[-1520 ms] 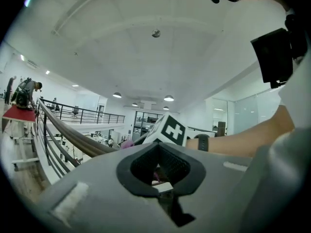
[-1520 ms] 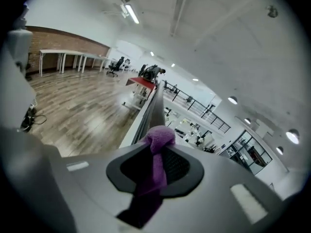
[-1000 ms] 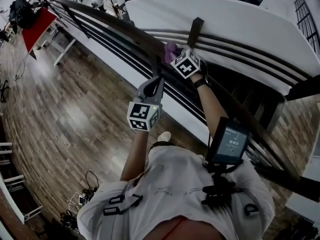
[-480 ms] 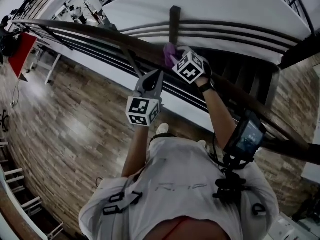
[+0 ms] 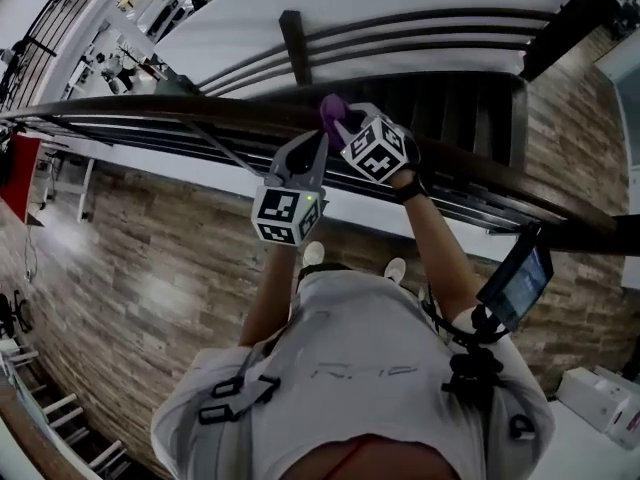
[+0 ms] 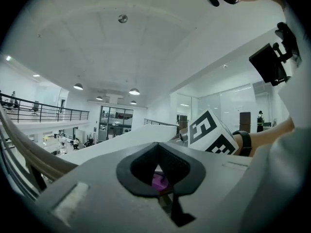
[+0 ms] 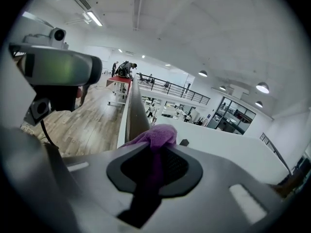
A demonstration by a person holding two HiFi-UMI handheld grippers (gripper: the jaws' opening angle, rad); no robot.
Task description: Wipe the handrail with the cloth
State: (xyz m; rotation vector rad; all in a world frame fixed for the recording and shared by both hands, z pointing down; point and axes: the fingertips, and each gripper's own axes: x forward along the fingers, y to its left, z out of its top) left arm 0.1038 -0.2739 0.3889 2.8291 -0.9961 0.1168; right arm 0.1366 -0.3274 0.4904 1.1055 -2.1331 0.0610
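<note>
Since the last frame the right gripper (image 5: 346, 126) has slid the cloth (image 5: 331, 111) along the handrail (image 5: 200, 113), past the post (image 5: 295, 48) behind it. Right jaws are clamped on the cloth: purple, bunched, on the rail top. Left gripper (image 5: 318, 140) sits just beside it, jaws closed, empty.

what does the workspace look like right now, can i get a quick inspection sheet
surface: dark handrail running across the head view
job's things: purple cloth bunched against the handrail
clutter: nothing seen
grippers: right gripper claw shut on the cloth; left gripper claw shut, cloth glimpsed through its gap, grip on it unclear
cables: nothing seen
surroundings: wooden floor below, red table at far left
</note>
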